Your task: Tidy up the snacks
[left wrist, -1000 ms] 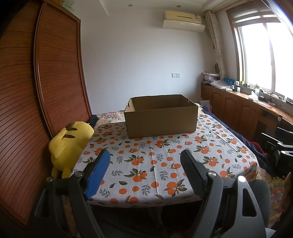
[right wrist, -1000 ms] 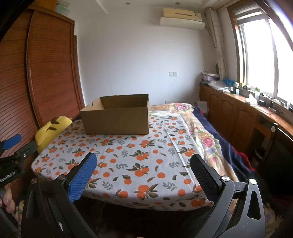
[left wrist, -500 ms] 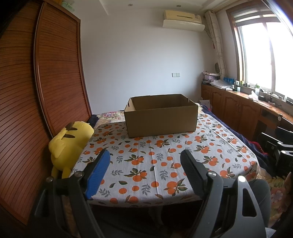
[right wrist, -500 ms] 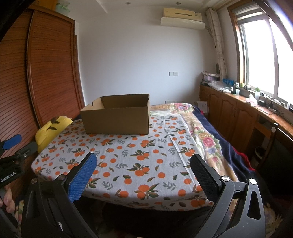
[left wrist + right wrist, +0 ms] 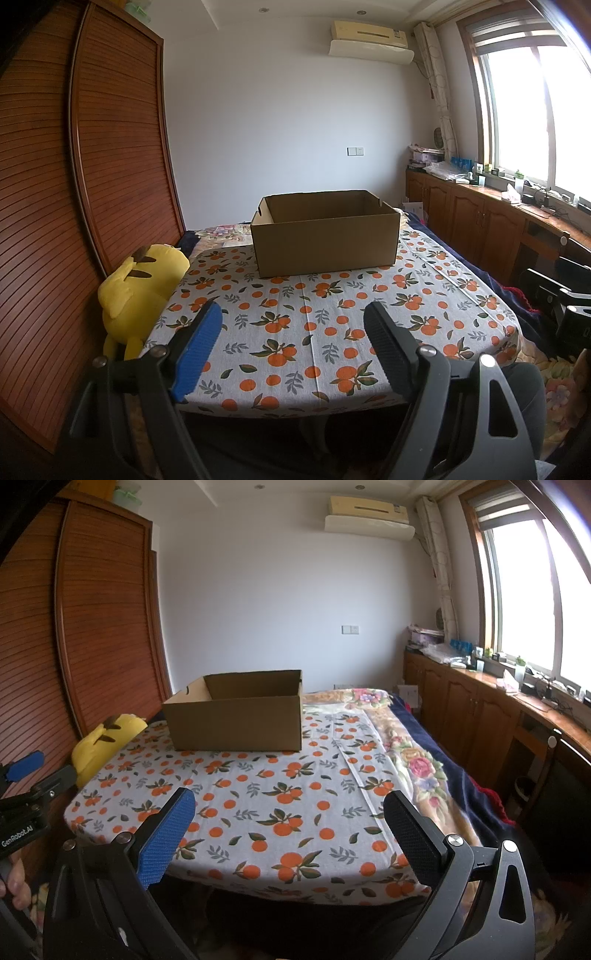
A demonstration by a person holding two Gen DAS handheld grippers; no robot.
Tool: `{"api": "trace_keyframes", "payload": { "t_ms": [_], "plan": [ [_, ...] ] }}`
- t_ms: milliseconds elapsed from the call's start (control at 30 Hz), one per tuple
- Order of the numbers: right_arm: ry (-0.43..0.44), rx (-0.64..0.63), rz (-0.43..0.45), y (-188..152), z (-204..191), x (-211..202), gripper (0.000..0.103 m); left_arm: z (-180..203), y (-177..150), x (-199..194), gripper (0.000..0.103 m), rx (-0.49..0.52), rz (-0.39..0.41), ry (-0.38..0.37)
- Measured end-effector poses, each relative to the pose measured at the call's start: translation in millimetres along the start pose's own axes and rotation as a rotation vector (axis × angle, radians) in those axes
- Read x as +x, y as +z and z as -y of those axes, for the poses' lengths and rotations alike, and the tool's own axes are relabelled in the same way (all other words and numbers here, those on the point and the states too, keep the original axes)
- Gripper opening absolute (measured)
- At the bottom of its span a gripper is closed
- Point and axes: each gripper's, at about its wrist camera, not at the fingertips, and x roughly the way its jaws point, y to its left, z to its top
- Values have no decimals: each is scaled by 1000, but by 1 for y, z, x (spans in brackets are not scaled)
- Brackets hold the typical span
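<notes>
Bed: orange-print cloth (image 5: pixel 314 332) spread as work surface.
Cardboard box (image 5: pixel 325 240): open-topped, mid-cloth, likely for snacks.
Left gripper (image 5: pixel 291 325): wide, empty, before box.
Right gripper (image 5: pixel 288 812): wide, empty.

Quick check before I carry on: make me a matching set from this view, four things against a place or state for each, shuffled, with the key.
Things
1. cardboard box
2. yellow plush toy
3. left tongs
4. air conditioner

Places or states
A. high on the white wall
B. open, nothing between the pads
C. on the orange-print cloth, top open
D. at the cloth's edge, beside the wooden slatted door

Pairs: 1-C, 2-D, 3-B, 4-A
</notes>
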Motion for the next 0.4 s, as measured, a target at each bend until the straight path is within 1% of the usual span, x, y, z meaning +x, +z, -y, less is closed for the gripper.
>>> {"api": "trace_keyframes", "payload": {
  "t_ms": [400],
  "plan": [
    [1,0,1,0,0,0,103,0,0,0,80,0,0,1]
  ]
}}
